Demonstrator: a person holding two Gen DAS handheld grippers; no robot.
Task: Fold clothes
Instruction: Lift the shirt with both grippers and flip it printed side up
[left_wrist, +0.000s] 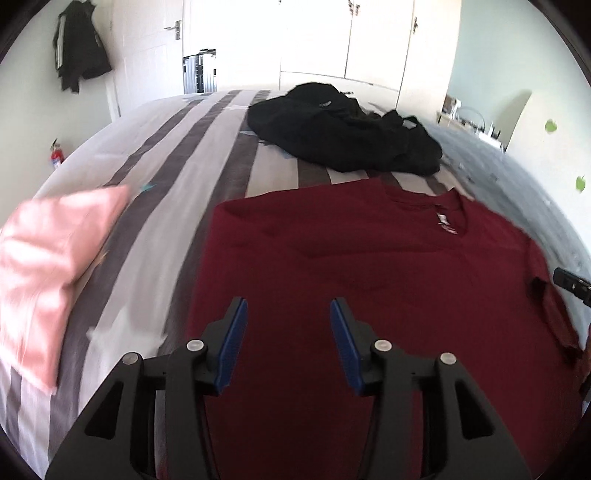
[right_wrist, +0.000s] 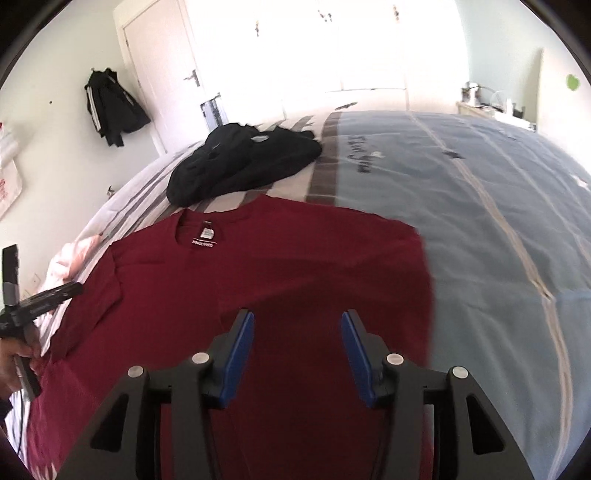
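- Maroon T-shirt (left_wrist: 369, 266) is lying flat on the bed (left_wrist: 207, 177), collar toward twelve o'clock, long axis running twelve to six.
- Left gripper (left_wrist: 288, 332) is hovering released over its six o'clock half.
- Right gripper (right_wrist: 297, 343) is hovering likewise, released, equally near.

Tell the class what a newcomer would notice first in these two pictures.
A dark red T-shirt lies spread flat on the bed, filling the near middle. Beyond its collar sits a crumpled pile of black clothes. A pink folded garment rests at the left edge.

Bed (left_wrist: 177, 192): maroon shirt (left_wrist: 369, 280), black clothes (left_wrist: 343, 129)
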